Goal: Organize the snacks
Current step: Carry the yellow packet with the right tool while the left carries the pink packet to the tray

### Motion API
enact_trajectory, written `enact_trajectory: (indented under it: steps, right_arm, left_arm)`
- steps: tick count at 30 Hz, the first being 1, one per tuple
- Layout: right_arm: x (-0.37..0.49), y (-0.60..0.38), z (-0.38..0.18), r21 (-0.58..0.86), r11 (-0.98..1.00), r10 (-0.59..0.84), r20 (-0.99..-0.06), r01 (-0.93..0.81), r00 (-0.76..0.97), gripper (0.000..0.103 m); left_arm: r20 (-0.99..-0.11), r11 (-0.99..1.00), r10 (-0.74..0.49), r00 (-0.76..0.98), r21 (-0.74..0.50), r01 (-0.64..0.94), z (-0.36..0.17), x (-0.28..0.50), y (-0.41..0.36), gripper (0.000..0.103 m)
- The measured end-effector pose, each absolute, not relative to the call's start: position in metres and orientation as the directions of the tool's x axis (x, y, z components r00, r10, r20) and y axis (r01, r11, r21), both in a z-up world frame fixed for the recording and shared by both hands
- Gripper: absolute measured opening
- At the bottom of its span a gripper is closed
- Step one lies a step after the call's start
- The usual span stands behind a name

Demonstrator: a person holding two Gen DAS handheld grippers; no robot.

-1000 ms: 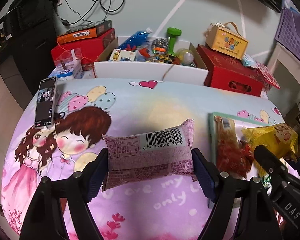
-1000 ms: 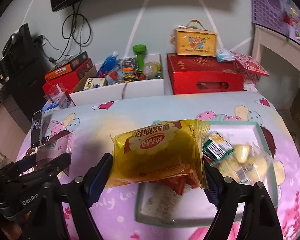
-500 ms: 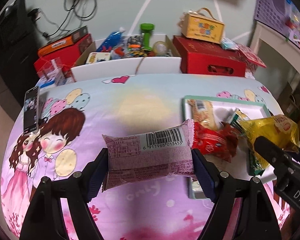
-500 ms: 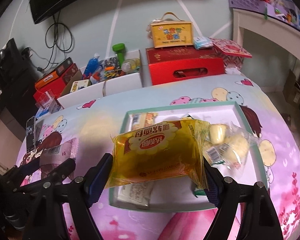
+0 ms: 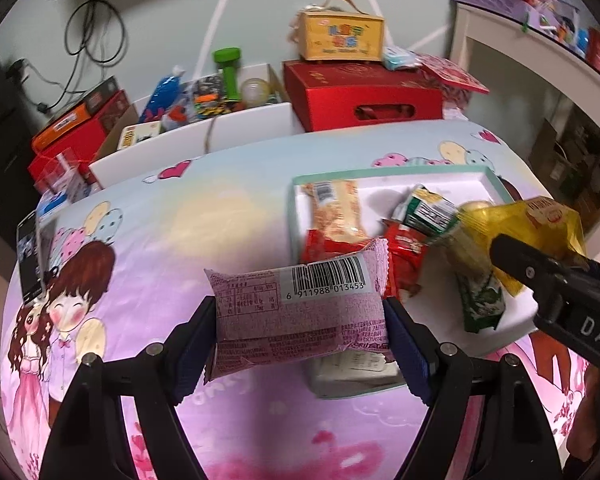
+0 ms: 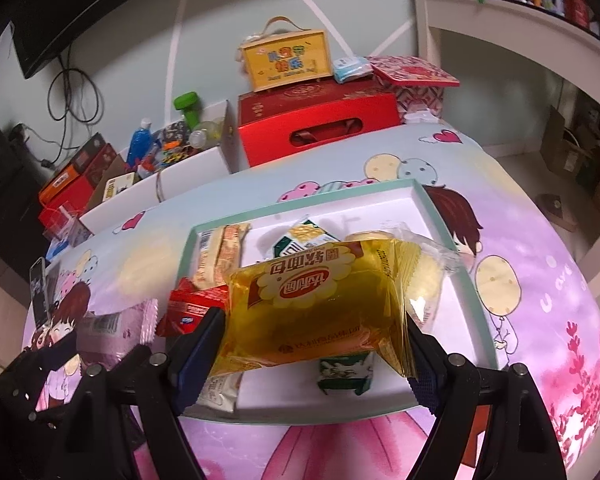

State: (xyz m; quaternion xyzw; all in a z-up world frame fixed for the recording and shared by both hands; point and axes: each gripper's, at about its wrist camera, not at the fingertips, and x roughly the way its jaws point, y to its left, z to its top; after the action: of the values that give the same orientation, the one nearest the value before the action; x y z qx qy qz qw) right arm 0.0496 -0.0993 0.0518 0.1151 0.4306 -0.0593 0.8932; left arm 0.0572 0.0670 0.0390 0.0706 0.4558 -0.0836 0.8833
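Note:
My left gripper (image 5: 300, 340) is shut on a pink snack packet (image 5: 298, 312) with a barcode, held above the tray's near left corner. My right gripper (image 6: 314, 334) is shut on a yellow bread packet (image 6: 316, 300), held over the middle of the white tray (image 6: 428, 216) with a teal rim. In the tray lie a beige cracker packet (image 5: 336, 212), a red packet (image 5: 404, 240), a green-and-white packet (image 5: 480, 300) and a clear bag of pale round pieces (image 6: 424, 276). From the left wrist view the right gripper (image 5: 540, 276) shows with its yellow packet (image 5: 536, 224).
The table wears a pink cartoon cloth (image 5: 140, 220). A phone (image 5: 30, 256) lies at its left edge. Behind stand a white box of toys (image 5: 204, 120), red boxes (image 5: 364, 96) and a yellow carry case (image 5: 340, 36). A white shelf (image 6: 500, 40) rises at the right.
Both grippers have moved right and forward with their packets. The tray has come from the right edge toward the centre, and the yellow packet now hangs over it.

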Motion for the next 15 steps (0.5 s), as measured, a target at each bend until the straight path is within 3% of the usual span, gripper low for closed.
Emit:
enact_trajectory:
  steps: [15]
  right_arm:
    - [0.059, -0.118, 0.035, 0.205, 0.952, 0.032, -0.803, 0.226, 0.596, 0.084]
  left_arm:
    - [-0.834, 0.939, -0.123, 0.538, 0.077, 0.334, 0.019, 0.06, 0.019, 0.082]
